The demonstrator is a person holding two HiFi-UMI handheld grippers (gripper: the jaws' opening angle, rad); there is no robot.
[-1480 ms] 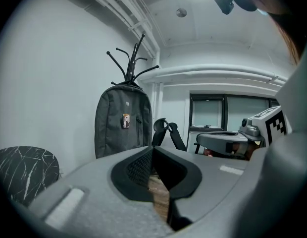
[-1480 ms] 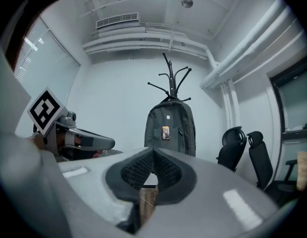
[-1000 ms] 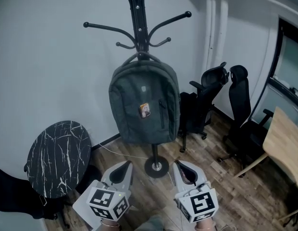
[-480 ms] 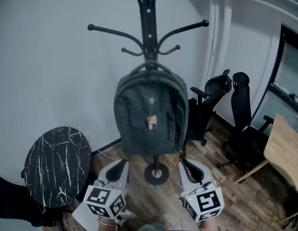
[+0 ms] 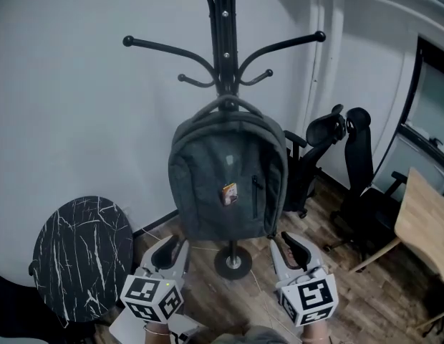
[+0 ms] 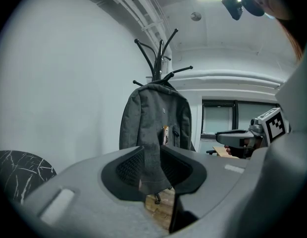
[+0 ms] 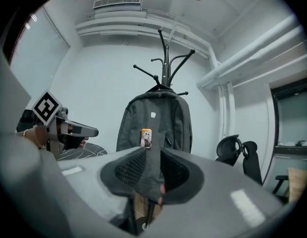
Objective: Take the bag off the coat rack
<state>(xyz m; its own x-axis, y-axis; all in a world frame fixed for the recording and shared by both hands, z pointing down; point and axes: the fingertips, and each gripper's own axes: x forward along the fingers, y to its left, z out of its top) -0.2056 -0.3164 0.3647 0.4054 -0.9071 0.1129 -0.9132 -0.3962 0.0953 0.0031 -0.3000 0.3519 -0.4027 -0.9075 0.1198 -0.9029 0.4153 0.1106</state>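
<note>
Nearest me, my left claw (image 5: pixel 167 255) and right claw (image 5: pixel 288 251) are held low and side by side. Both are narrowly parted, having just been opening, and neither grips anything. Each claw's own view shows the slim gap between its pads, and the other claw off to one side. The grey bag (image 5: pixel 229 181) shows only through that gap, well beyond. It hangs by its top loop on the black coat rack (image 5: pixel 222 34), against the white wall. Only the head view shows the rack's round base (image 5: pixel 233 261) on the wooden floor. It also shows the marble table (image 5: pixel 82 253) at my left. The black office chairs (image 5: pixel 354 160) stand farther off to the right.
</note>
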